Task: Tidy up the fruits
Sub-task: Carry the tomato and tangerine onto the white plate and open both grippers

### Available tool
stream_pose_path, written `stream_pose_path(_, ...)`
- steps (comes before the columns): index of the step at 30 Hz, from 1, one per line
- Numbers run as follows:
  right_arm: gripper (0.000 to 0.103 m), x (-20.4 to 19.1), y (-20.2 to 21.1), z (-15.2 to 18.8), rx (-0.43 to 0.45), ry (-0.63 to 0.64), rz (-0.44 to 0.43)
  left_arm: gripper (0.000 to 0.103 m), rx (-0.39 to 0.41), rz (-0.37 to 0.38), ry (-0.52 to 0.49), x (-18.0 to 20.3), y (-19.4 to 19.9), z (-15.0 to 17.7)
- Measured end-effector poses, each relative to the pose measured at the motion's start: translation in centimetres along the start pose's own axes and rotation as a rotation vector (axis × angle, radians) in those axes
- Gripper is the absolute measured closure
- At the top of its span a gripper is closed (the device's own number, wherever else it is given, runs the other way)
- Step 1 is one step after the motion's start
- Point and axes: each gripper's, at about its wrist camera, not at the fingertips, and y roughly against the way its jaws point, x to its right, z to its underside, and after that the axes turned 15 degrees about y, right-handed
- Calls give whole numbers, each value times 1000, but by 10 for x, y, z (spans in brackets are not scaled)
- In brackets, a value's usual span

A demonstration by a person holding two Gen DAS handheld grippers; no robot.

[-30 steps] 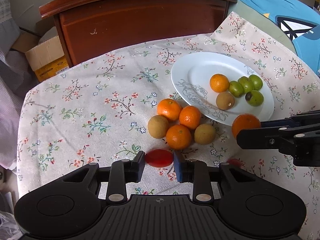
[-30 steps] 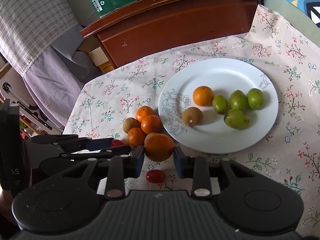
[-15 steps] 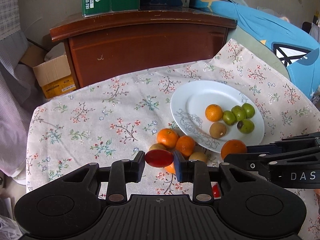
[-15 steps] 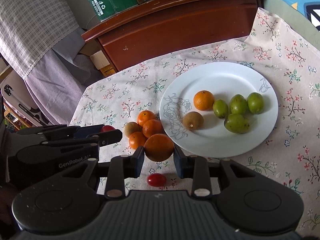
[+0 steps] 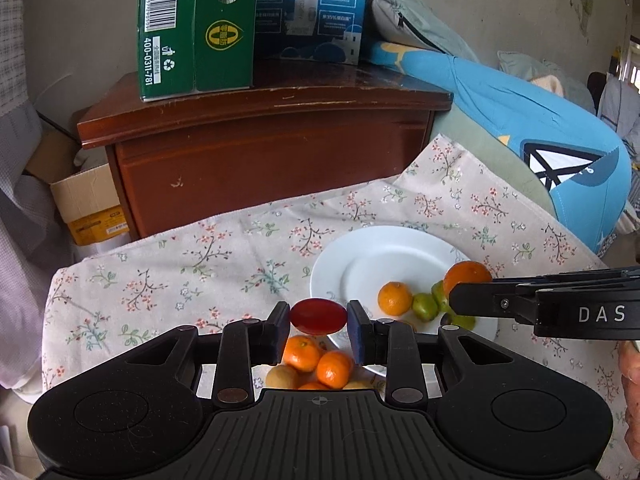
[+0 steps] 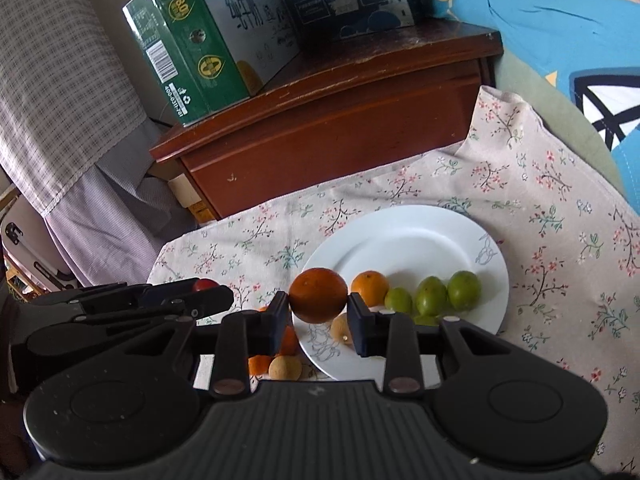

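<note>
A: Start with the biggest thing. What lies under it all?

B: A beige cloth printed with small flowers, spread over the table. Behind it stands a dark red-brown wooden cabinet with a green cardboard carton and a blue printed carton on top.

A: And on the cloth?

B: A round white ceramic plate. On it sit a small orange mandarin, three round green fruits in a row beside it, and a brown round fruit near the plate's front rim.

A: The grippers?

B: The black right gripper has its jaws clamped on a larger, darker orange, held in the air above the plate's near-left edge. In the left wrist view that same orange shows at the tip of the right gripper, over the green fruits.

A: The left one?

B: The black left gripper grips a small red oval tomato between its pads, lifted off the cloth just left of the plate. Seen from the right wrist, only a bit of the red tomato peeks out at its tip.

A: Anything left loose?

B: A cluster of small mandarins and brown round fruits lies on the cloth beside the plate, below the left gripper's fingers.
</note>
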Motion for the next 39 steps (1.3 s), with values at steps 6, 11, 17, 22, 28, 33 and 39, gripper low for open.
stream_pose_path(6,71,9,0,-8,12,-1,20,75,-9,24,5,8,-8,-7)
stream_pose_path(11,71,20,-8,-12,10,-27,21,75,-32,31,7,13,-21,-10)
stream_pose_path(17,71,37,-19,-9,4,-78,36,75,-48,34,2,21,-38,-13)
stream_pose_path(22,71,43,-27,-7,-3,-92,40,75,-67,37,-15,29,-52,-12)
stream_pose_path(28,71,47,-38,-10,-8,-77,53,75,-99,35,-9,30,-68,-9)
stream_pose_path(33,71,52,-52,-13,-17,-66,69,75,-131,31,4,28,-81,-5)
stream_pose_path(39,71,60,-66,-11,-43,-69,85,75,-143,30,18,27,-89,-3)
